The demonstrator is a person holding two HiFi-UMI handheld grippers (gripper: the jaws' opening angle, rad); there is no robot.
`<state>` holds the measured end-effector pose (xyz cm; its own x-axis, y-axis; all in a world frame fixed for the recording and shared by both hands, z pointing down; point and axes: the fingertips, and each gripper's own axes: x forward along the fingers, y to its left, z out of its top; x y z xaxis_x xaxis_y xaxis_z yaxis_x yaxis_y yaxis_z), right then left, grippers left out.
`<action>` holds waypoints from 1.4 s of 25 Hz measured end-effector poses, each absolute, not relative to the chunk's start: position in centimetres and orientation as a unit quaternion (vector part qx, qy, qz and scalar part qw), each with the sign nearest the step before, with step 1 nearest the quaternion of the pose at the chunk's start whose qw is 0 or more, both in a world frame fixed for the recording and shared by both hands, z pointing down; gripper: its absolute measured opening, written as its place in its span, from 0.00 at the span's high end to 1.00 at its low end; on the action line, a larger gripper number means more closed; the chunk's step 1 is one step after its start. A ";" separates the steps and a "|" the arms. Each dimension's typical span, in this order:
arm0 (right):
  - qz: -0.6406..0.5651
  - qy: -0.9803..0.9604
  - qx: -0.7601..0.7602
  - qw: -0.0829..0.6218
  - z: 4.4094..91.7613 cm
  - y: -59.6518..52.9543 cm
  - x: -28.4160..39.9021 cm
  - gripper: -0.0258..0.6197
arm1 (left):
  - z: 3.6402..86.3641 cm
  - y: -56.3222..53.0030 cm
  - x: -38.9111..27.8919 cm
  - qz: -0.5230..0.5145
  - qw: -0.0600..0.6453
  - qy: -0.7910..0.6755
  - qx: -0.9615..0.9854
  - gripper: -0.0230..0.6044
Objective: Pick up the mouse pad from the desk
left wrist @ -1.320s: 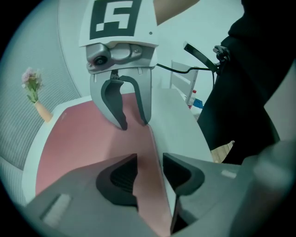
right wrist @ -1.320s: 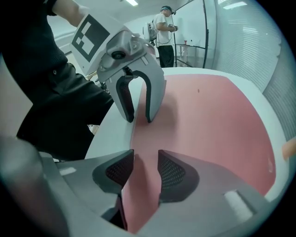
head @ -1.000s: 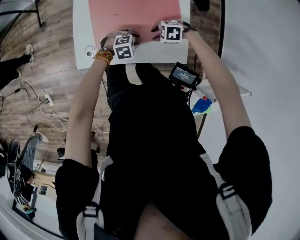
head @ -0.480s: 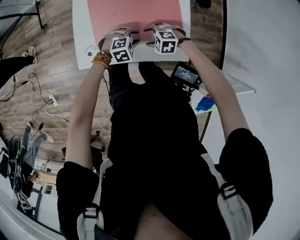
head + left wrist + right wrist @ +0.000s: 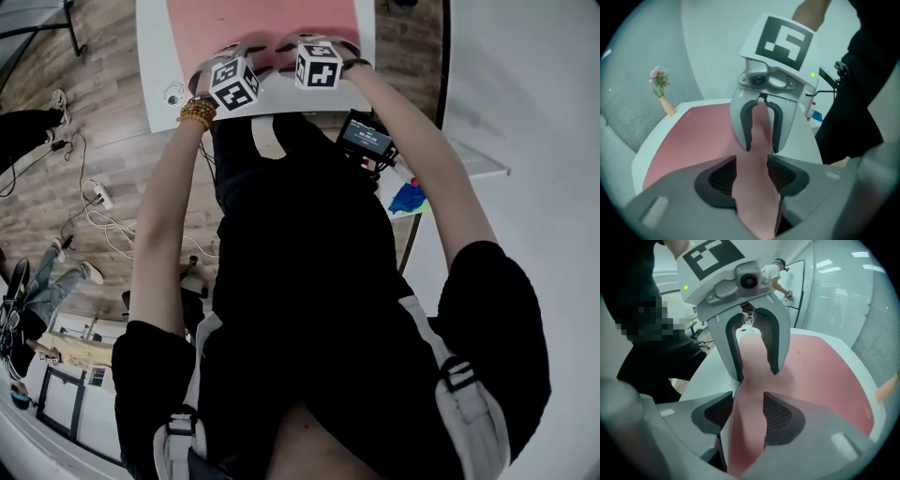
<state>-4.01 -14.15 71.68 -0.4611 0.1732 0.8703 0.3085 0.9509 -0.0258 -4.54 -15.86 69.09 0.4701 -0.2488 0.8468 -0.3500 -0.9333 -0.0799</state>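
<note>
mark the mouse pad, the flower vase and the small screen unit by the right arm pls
mouse pad (image 5: 689,136), left gripper view, flat pink stretch, not the pinched fold.
flower vase (image 5: 668,107), left gripper view, its peach body.
small screen unit (image 5: 365,139), head view, middle of its display.

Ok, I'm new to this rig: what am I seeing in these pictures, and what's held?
No robot arm: a person holds a two-jaw gripper in each hand. The head view looks down from the person's head on the left gripper and right gripper at a white desk. The other two views come from cameras riding on each gripper, looking along its jaws, with the other gripper facing it. A pink mouse pad lies on the desk, a vase of flowers beside it. Both grippers are clamped on the pad's near edge.
</note>
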 end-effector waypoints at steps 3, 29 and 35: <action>-0.029 -0.859 -0.132 0.494 71.6 -14.4 -3.9 0.64 | 68.5 -16.4 -5.0 0.463 0.071 -0.208 0.859 0.59; -0.061 -0.870 -0.104 0.478 68.5 -15.6 -4.2 0.90 | 69.2 -14.6 -5.6 0.485 0.027 -0.240 0.841 0.59; -0.083 -0.887 -0.089 0.446 67.5 -16.3 -4.7 0.87 | 69.8 -16.3 -7.9 0.485 0.075 -0.309 0.815 0.91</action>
<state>-4.68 -16.30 67.48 -0.5870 0.0840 0.8052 0.2314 0.9705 0.0674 -7.88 -16.33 69.79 0.3392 -0.4310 0.8362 -0.5766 -0.7976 -0.1772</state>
